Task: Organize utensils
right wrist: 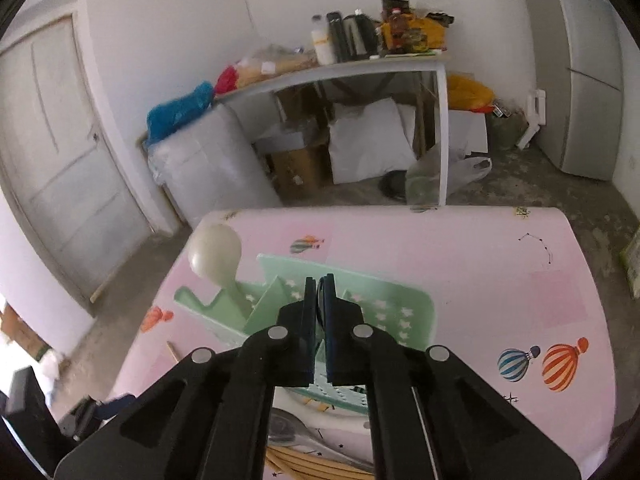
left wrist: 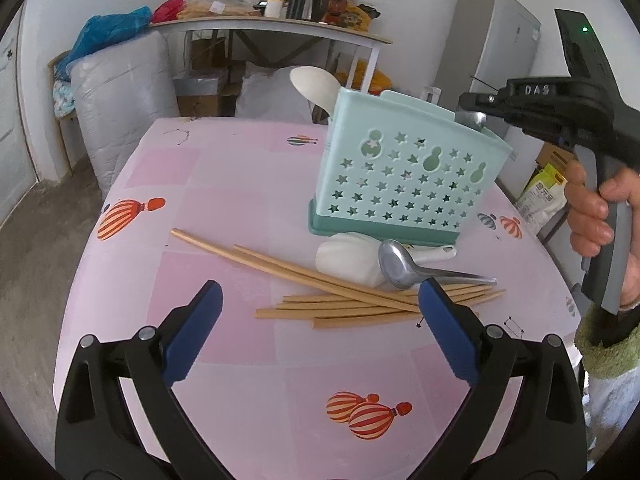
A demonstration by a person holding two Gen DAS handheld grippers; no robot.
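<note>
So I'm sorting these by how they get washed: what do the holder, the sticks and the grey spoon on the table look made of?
Holder: moulded plastic, pale mint with a darker base, matte, with star cut-outs.
Chopsticks: probably bamboo or wood, tan and unvarnished-looking, matte.
Grey spoon: likely stainless steel, with a silvery sheen and highlights in the bowl.

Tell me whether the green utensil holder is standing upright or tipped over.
Upright. The green utensil holder stands on its darker base on the pink table, its open top up, and a white spoon sticks out of it.
</note>
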